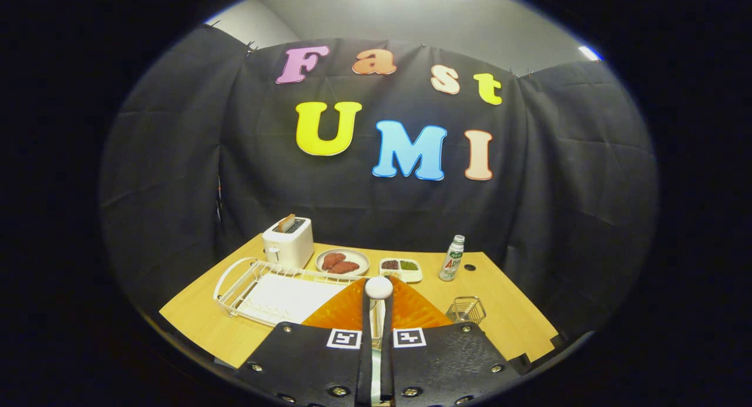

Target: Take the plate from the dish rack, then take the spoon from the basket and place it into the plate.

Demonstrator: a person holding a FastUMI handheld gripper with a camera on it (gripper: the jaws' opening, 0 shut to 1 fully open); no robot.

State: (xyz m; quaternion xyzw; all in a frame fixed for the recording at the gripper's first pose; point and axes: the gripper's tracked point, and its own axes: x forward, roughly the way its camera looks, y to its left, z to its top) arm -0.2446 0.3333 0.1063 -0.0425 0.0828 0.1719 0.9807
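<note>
My gripper (378, 304) is shut on a white spoon (378, 287). The spoon's handle runs between the two fingers and its round bowl sticks up just past the fingertips. An orange ribbed plate (346, 312) lies flat on the wooden table directly below and just ahead of the fingers, partly hidden by them. To the plate's left is the white wire dish rack (235, 281), with a white mat inside it. A small wire basket (466, 310) stands on the table to the plate's right, and nothing shows inside it.
Beyond the rack stands a white toaster (288, 242) with a slice of toast in it. Past the orange plate are a dish of brown food (342, 261) and a small divided tray (400, 268). A bottle (452, 258) stands far right, its cap (469, 267) beside it.
</note>
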